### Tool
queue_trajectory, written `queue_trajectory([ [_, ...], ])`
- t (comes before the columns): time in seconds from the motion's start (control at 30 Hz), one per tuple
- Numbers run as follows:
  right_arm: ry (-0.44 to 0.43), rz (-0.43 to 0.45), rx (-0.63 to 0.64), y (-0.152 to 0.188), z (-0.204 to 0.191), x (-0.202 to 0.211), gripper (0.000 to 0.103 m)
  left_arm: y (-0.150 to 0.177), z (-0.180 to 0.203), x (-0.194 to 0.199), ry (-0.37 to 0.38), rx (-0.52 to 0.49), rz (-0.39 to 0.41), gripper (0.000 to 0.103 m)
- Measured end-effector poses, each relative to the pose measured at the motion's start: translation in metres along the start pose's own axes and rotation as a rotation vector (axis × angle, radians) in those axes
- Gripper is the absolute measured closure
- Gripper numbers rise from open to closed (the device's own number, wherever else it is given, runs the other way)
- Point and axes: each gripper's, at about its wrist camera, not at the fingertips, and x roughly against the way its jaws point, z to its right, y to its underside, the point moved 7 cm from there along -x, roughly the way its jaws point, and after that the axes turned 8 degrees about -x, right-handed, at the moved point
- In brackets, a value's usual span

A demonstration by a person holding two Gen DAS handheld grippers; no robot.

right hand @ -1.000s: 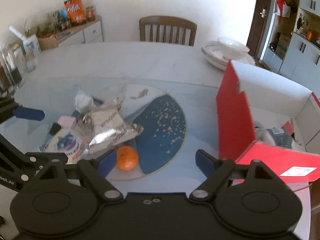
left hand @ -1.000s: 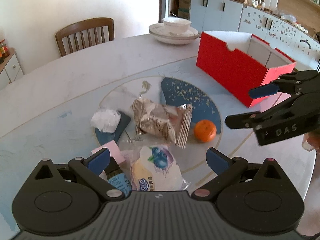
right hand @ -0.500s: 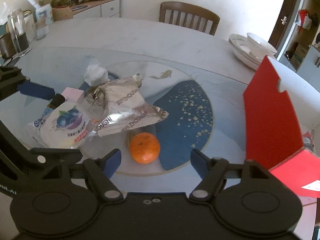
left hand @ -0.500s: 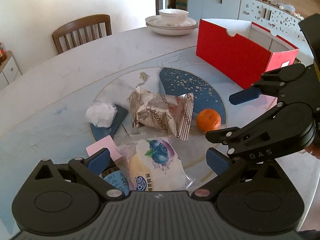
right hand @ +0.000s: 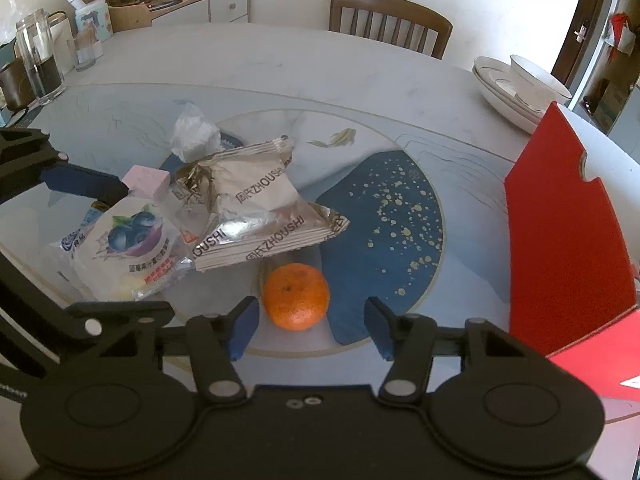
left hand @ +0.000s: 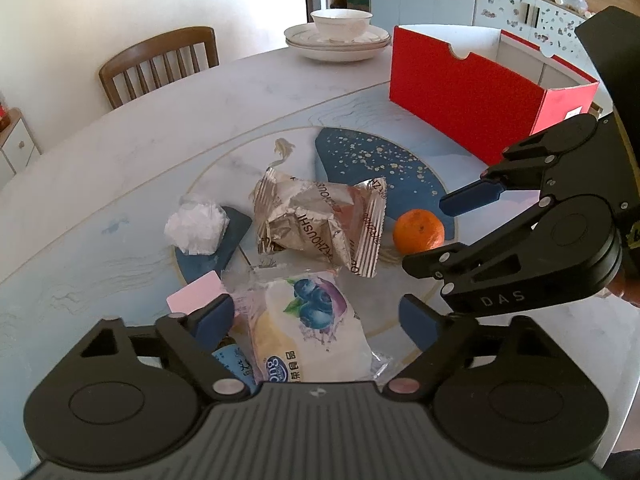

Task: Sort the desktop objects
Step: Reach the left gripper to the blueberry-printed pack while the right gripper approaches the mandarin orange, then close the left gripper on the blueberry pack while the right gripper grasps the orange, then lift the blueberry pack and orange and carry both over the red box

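An orange (right hand: 297, 295) lies on the table, also in the left wrist view (left hand: 418, 231). My right gripper (right hand: 310, 328) is open, its jaws on either side of the orange's near half; it shows from the side in the left wrist view (left hand: 440, 226). My left gripper (left hand: 316, 320) is open around a blueberry snack bag (left hand: 310, 330), with a small bottle (left hand: 230, 360) beside it. A silver foil packet (left hand: 320, 222), a pink block (left hand: 195, 295) and crumpled white plastic (left hand: 196, 229) lie beyond. The red box (left hand: 472, 92) stands open at the right.
Stacked plates with a bowl (left hand: 338, 36) sit at the table's far side, by a wooden chair (left hand: 160, 64). Glass jars and cups (right hand: 40, 64) stand at the far left edge in the right wrist view. The table edge (left hand: 608, 360) is close on the right.
My right gripper has moved left and down from beside the red box to the orange, which now lies between its open jaws. My left gripper has stayed over the blueberry bag.
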Motion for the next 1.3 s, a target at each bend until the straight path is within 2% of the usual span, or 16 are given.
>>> queue_trajectory([
  [0.17,-0.008,0.0,-0.005,-0.002,-0.001,-0.003,0.055,0.001,-0.004,-0.002,-0.006,0.02,-0.016,0.028],
  [0.3,-0.015,-0.006,-0.006,-0.002,-0.003,-0.005,0.062,0.003,-0.007,-0.005,-0.026,0.021,-0.034,0.043],
  [0.37,-0.019,-0.006,-0.004,-0.002,-0.005,-0.005,0.067,0.003,-0.008,-0.006,-0.029,0.025,-0.04,0.044],
  [0.5,-0.017,-0.006,-0.001,-0.002,-0.007,-0.003,0.068,0.002,-0.008,-0.005,-0.035,0.022,-0.04,0.051],
  [0.9,-0.033,0.004,-0.029,0.002,-0.004,0.013,0.069,0.0,-0.007,0.001,-0.01,0.061,-0.035,0.054],
  [1.3,-0.058,0.036,-0.056,0.001,0.002,0.042,0.069,-0.012,-0.003,0.025,0.007,0.113,0.008,0.054],
])
